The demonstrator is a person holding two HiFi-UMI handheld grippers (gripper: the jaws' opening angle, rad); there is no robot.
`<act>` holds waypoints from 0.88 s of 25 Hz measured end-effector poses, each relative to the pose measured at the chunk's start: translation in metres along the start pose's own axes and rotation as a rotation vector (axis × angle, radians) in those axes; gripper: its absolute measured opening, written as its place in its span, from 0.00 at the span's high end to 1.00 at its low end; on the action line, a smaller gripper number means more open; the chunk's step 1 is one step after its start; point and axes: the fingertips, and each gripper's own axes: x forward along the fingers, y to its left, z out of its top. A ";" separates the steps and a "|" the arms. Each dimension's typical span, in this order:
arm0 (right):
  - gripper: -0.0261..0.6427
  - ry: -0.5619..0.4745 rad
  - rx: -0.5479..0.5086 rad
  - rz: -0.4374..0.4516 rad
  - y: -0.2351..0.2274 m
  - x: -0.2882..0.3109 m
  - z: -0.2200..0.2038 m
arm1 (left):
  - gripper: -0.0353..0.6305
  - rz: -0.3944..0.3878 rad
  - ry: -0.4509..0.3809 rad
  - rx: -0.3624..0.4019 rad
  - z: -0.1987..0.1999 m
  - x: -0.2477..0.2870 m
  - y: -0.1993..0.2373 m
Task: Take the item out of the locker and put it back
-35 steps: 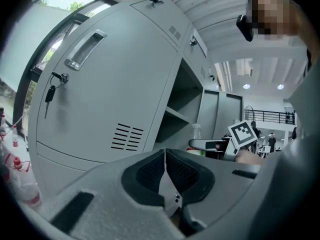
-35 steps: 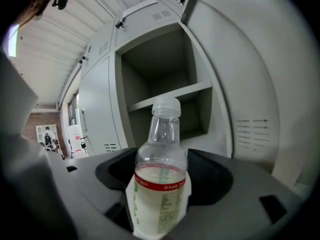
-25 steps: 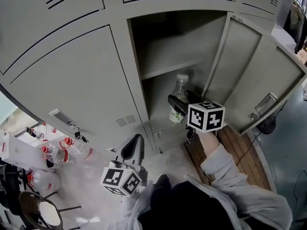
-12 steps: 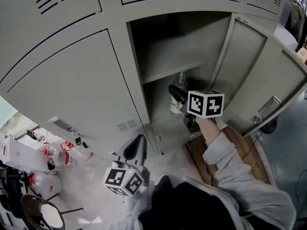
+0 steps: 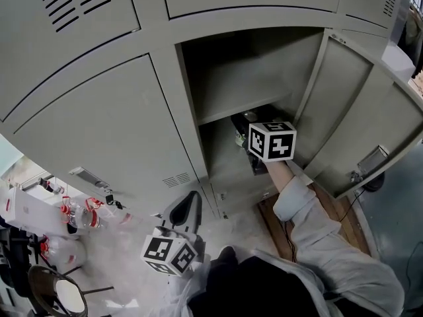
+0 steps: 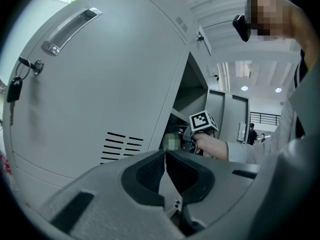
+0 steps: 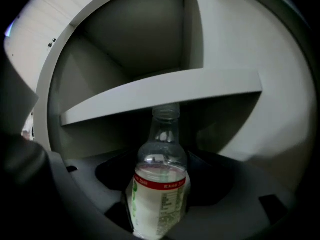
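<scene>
1. Grey steel locker: the clear white-labelled plastic bottle is inside its open compartment, under the grey metal shelf
2. Right gripper, jaws partway open, clamps the bottle; set its base down flat, neck clear of the shelf, before letting go
3. Left gripper: jaws together, empty
4. Bottle upright, long axis vertical, neck up

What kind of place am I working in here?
Probably a locker room or a workplace storage area: a bank of grey metal lockers with louvred vents, a key hanging from one lock, and one open compartment with a shelf.
</scene>
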 end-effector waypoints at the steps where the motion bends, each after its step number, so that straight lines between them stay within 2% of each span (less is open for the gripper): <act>1: 0.50 -0.007 -0.022 -0.012 -0.001 0.005 0.001 | 0.93 0.005 -0.001 0.002 0.001 -0.001 0.001; 6: 0.50 -0.056 -0.107 -0.068 -0.010 0.025 0.007 | 0.93 0.021 -0.002 0.007 0.004 -0.003 0.007; 17: 0.49 -0.166 -0.191 -0.143 -0.025 0.045 0.009 | 0.93 0.025 0.009 0.013 0.001 -0.004 0.008; 22: 0.49 -0.120 -0.205 -0.162 -0.026 0.039 0.004 | 0.93 0.018 0.014 0.012 -0.002 -0.004 0.003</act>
